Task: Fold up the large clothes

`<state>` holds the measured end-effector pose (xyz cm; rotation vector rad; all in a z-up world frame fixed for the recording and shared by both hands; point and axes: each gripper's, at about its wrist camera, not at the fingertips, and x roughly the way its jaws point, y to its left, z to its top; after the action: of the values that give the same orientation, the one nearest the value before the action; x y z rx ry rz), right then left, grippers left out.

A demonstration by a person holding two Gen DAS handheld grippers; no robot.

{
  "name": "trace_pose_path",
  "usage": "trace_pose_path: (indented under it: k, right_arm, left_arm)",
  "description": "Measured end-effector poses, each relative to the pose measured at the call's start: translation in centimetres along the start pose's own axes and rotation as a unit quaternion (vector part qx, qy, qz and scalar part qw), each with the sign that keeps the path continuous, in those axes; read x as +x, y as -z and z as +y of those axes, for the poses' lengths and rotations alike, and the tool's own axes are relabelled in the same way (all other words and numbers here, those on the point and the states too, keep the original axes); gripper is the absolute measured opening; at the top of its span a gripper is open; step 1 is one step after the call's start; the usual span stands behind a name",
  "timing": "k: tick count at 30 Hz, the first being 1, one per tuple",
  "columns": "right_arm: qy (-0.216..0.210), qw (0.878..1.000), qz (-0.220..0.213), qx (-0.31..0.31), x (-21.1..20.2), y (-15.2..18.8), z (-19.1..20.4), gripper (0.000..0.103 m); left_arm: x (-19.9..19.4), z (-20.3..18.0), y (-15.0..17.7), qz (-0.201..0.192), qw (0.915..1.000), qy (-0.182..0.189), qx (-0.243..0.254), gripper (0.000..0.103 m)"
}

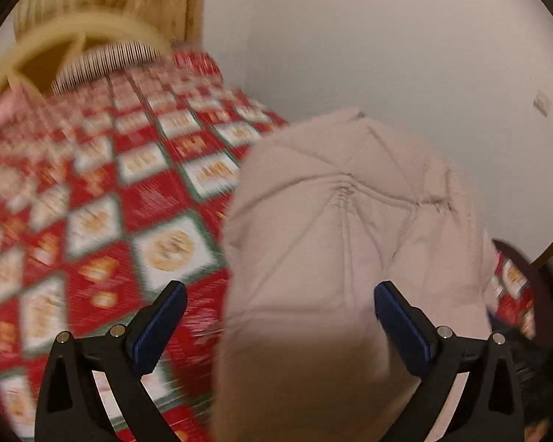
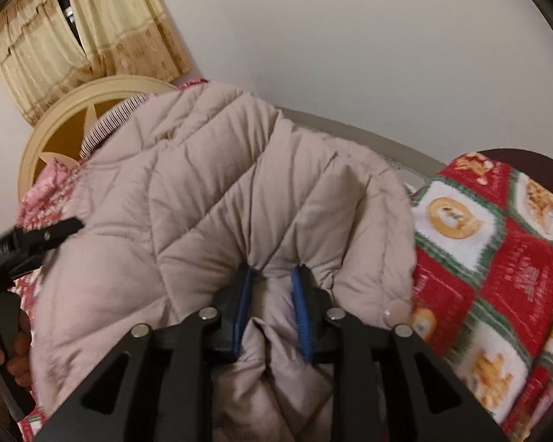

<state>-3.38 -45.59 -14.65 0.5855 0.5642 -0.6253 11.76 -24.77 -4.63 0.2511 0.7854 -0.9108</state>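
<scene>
A puffy beige quilted jacket (image 2: 210,191) lies in a heap on the bed. In the right wrist view my right gripper (image 2: 272,270) is shut on a bunched fold of it, and the fabric puckers around the blue pads (image 2: 244,305). My left gripper (image 1: 280,289) stands wide open above the jacket (image 1: 335,228). A rounded part of the coat sits between its fingers, and the left pad (image 1: 158,328) is clear of the cloth. The same gripper's black finger (image 2: 55,234) shows at the left edge of the right wrist view, with a hand (image 2: 16,353) behind it.
The bed carries a red, white and green patterned bedspread (image 1: 103,199) (image 2: 497,265). A cream round headboard (image 2: 66,118) and a striped pillow (image 1: 103,62) sit at the far end, with yellow curtains (image 2: 92,25) behind. A pale wall (image 1: 387,55) runs along the bed's right side.
</scene>
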Motion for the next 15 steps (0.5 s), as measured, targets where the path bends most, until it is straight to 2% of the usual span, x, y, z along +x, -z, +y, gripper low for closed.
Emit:
trace_pose_path:
  k: [1,2,4,7,10,12,15]
  right_arm:
    - [-0.006,1.000,-0.021,0.012,-1.9,0.2,-0.2,0.044]
    - [-0.011,0.999,-0.043,0.020,-3.4,0.4,-0.1,0.063]
    - [-0.013,0.996,-0.090,0.013,-6.9,1.1,0.4,0.081]
    - [-0.005,0.994,-0.110,-0.027,-10.1,2.0,1.7,0.080]
    - [0.006,0.993,-0.110,-0.038,-11.8,3.1,2.0,0.080]
    - [0.007,0.995,-0.100,-0.031,-11.6,3.0,2.2,0.081]
    - [0.014,0.998,-0.060,-0.024,-10.3,3.2,2.7,0.081]
  left_arm:
    - [-1.3,-0.4,0.3,-0.014,0.9997,-0.015,0.013,0.102]
    - [-2.3,-0.6,0.6,-0.021,0.9993,-0.027,0.018,0.102]
    - [-4.1,-1.0,1.3,-0.033,0.9986,-0.036,0.020,0.102]
    - [-5.9,-1.5,2.6,-0.041,0.9980,-0.043,0.024,0.102]
    - [-6.9,-1.7,4.0,-0.038,0.9979,-0.049,0.021,0.102]
    - [-7.1,-1.9,4.7,-0.033,0.9978,-0.054,0.018,0.102]
    - [-7.8,-1.8,6.0,-0.024,0.9982,-0.054,0.012,0.102]
